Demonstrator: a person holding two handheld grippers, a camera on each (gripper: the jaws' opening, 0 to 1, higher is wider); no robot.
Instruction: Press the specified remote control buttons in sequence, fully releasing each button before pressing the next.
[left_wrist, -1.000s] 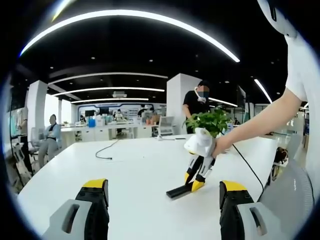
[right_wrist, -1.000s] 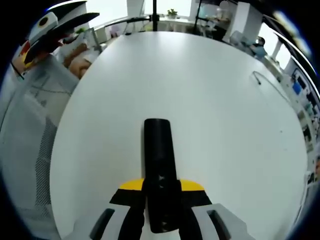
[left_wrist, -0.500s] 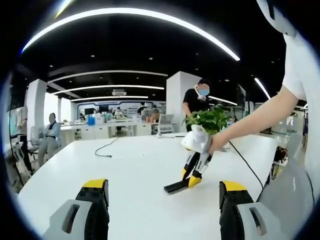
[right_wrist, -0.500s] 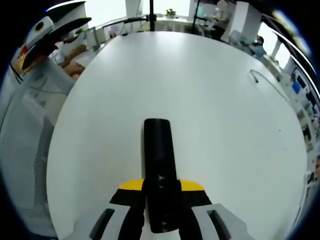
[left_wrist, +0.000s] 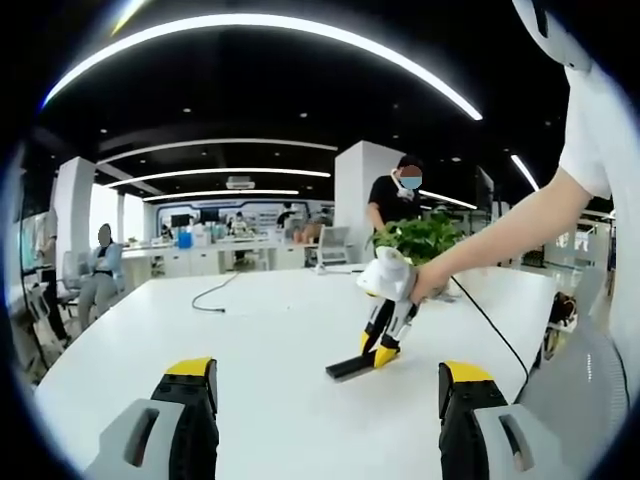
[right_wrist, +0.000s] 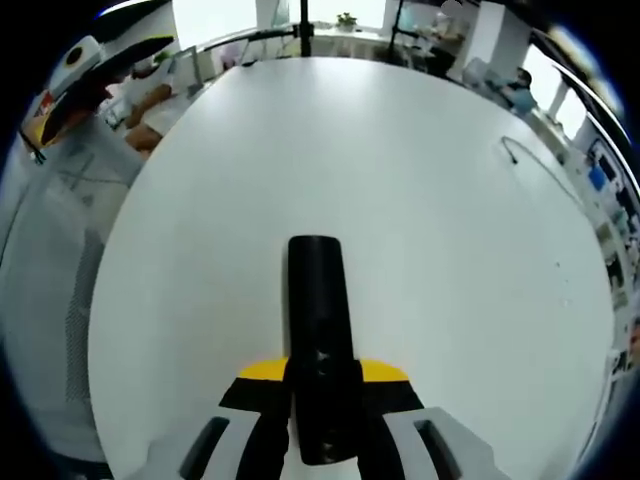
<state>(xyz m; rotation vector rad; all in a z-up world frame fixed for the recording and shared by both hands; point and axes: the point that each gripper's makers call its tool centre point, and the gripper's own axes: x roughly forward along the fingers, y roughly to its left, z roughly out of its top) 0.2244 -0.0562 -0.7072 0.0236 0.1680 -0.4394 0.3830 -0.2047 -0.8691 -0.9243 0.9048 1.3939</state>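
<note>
Black remote control (right_wrist: 318, 330), apparently unlabelled, right hand-held gripper (right_wrist: 318, 400) clamping

Open-plan office, desk rows (left_wrist: 215, 258), strip ceiling lights (left_wrist: 300, 35), seated worker (left_wrist: 97, 275)

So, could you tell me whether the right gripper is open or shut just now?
Shut: the right gripper clamps the black remote control between its jaws.

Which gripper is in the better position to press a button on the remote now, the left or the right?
Left. Its jaws stand open and empty, while the right gripper is shut on the remote, holding it above the table.
</note>
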